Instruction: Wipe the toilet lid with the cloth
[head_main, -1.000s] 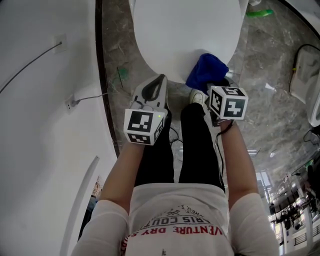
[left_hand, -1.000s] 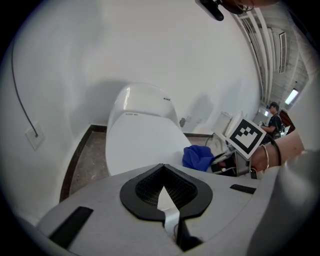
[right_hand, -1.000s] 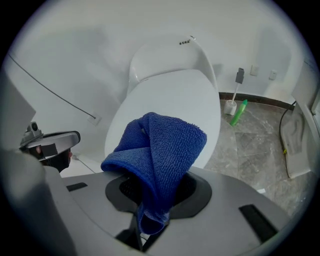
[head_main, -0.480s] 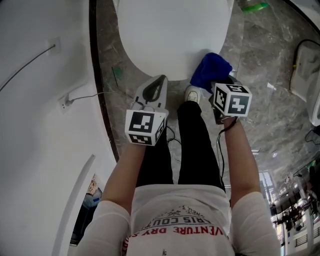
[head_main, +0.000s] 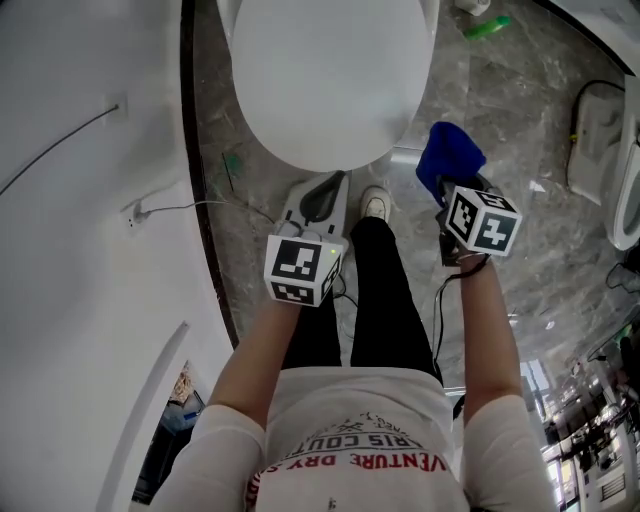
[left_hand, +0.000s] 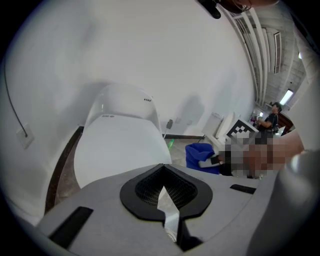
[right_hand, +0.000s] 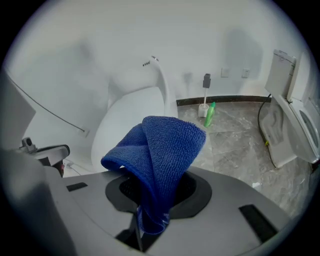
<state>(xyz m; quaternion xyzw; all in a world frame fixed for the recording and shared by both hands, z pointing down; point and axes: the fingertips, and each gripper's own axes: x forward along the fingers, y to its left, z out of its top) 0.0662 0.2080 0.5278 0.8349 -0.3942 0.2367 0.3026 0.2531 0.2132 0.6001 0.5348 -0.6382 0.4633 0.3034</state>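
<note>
Our right gripper, fingers clamping the cloth, has pulled right, off the toilet lid; our left gripper is clenched, empty. Wiping seems done.

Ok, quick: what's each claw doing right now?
Left claw: closed, empty.
Right claw: closed on the cloth.
</note>
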